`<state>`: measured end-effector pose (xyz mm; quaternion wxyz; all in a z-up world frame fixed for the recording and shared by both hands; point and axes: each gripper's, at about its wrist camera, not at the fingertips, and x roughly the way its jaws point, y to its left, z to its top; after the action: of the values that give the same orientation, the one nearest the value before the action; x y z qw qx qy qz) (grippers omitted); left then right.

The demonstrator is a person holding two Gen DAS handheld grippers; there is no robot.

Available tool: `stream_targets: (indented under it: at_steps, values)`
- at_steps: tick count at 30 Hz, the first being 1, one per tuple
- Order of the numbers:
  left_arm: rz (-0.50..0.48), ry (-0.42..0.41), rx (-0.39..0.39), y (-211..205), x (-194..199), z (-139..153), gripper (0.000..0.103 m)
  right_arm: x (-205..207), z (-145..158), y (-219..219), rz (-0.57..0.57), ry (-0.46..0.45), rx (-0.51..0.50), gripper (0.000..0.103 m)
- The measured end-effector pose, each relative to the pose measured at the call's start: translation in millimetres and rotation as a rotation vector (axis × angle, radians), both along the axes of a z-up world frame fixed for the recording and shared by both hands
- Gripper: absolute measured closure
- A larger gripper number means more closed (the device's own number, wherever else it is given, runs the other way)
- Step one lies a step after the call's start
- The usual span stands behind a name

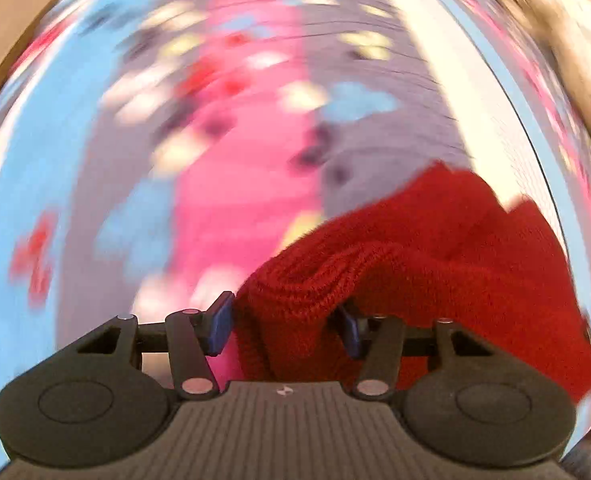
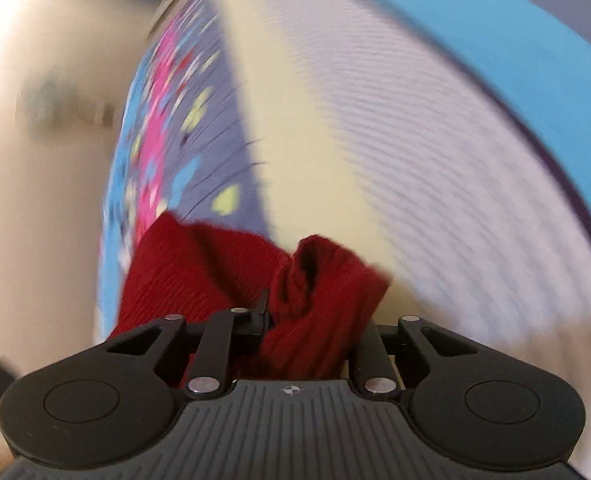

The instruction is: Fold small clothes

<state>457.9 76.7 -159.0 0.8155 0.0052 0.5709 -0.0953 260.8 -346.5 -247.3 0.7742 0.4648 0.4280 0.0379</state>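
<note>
A red knitted garment (image 1: 435, 248) lies bunched over a bright patterned cover (image 1: 235, 168). My left gripper (image 1: 285, 328) points steeply down, and a thick fold of the red knit fills the gap between its blue pads (image 1: 220, 326), which press on it. In the right wrist view the same red garment (image 2: 199, 276) bulges up between the fingers of my right gripper (image 2: 311, 328), which is shut on a fold of it. That gripper's right finger is hidden behind the cloth. Both views are blurred.
The cover has pink, light blue and grey bands with pale flower shapes, plus a white ribbed stripe (image 2: 415, 160) and a blue border (image 2: 495, 32). A beige surface (image 2: 35, 200) lies beyond the cover's edge on the left of the right wrist view.
</note>
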Motion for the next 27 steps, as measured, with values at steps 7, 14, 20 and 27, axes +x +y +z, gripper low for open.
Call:
stream_targets:
  at_steps: [7,14,20,27]
  values:
    - [-0.085,-0.059,0.098,-38.5,14.6,9.4,0.029,-56.0,2.2,5.5,-0.159,-0.058,-0.194,0.062]
    - [-0.013,-0.058,-0.084,-9.1,-10.8,23.3,0.017,52.5,57.1,17.4,0.165,-0.168,-0.245,0.047]
    - [-0.009,-0.103,-0.082,-34.6,-1.1,18.2,0.082,117.2,53.4,84.2,0.317,-0.137,-0.364,0.080]
    - [0.148,-0.135,-0.018,6.7,-15.6,9.6,0.103,139.0,67.2,104.3,0.335,-0.220,-0.424,0.086]
